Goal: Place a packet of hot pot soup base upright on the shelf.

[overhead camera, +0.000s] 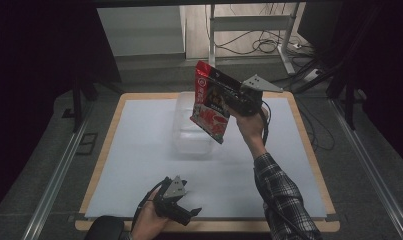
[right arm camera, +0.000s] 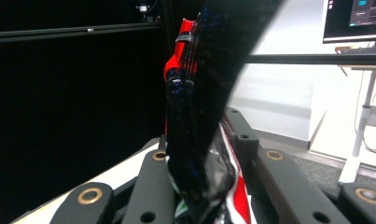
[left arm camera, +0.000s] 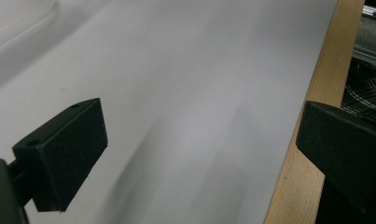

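Red snack bag [overhead camera: 210, 101] held aloft, tilted, above clear plastic container [overhead camera: 191, 137] at desk [overhead camera: 139, 150] centre — print on bag too small to be read. Bag clamped by right hand-held gripper [overhead camera: 232, 101], pinched edge-on between its jaws. Left hand-held gripper [overhead camera: 181, 210] rested near front desk edge — jaws spread wide, nothing between.

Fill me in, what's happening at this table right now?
A person works with a gripper in each hand. The right gripper is shut on a red, glossy snack bag and holds it in the air above the clear plastic tub on the white table mat. The bag is not in the tub yet. The left gripper rests at the near edge of the table, jaws open, holding nothing.
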Tool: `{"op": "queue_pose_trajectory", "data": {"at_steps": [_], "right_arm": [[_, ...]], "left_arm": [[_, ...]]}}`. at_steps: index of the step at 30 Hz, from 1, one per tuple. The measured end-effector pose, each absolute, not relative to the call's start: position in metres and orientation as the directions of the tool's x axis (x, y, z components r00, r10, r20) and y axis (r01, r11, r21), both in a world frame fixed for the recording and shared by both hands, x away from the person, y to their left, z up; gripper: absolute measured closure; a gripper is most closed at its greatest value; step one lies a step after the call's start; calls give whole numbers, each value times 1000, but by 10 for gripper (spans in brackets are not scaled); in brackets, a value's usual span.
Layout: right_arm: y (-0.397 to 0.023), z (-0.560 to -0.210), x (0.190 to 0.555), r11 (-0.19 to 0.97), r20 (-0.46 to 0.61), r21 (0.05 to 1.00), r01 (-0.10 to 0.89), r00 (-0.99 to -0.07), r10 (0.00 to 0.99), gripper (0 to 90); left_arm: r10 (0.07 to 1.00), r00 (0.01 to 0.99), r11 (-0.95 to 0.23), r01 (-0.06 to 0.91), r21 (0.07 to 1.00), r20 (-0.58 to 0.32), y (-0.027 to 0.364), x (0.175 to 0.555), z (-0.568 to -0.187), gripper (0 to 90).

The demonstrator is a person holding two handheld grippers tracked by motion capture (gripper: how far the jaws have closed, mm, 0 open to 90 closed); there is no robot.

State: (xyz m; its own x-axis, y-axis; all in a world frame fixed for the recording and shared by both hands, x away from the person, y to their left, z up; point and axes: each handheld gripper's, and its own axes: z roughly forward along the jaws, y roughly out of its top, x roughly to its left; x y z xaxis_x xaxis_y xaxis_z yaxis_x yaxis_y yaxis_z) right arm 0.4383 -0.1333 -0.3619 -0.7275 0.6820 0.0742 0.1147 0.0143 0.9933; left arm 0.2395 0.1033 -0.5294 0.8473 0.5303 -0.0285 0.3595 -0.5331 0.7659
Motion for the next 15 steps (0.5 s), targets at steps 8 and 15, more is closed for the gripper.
{"op": "queue_pose_trajectory", "data": {"at_steps": [8,15], "right_arm": [[-119,-377,453,5,87,993,121,-739,668,762],[-105,-388,458,19,78,993,119,-752,655,761]], "left_arm": [[526,850,-539,359,762,-28,104,240,-529,18],[524,851,-540,356,762,-26,105,240,-529,19]]}}
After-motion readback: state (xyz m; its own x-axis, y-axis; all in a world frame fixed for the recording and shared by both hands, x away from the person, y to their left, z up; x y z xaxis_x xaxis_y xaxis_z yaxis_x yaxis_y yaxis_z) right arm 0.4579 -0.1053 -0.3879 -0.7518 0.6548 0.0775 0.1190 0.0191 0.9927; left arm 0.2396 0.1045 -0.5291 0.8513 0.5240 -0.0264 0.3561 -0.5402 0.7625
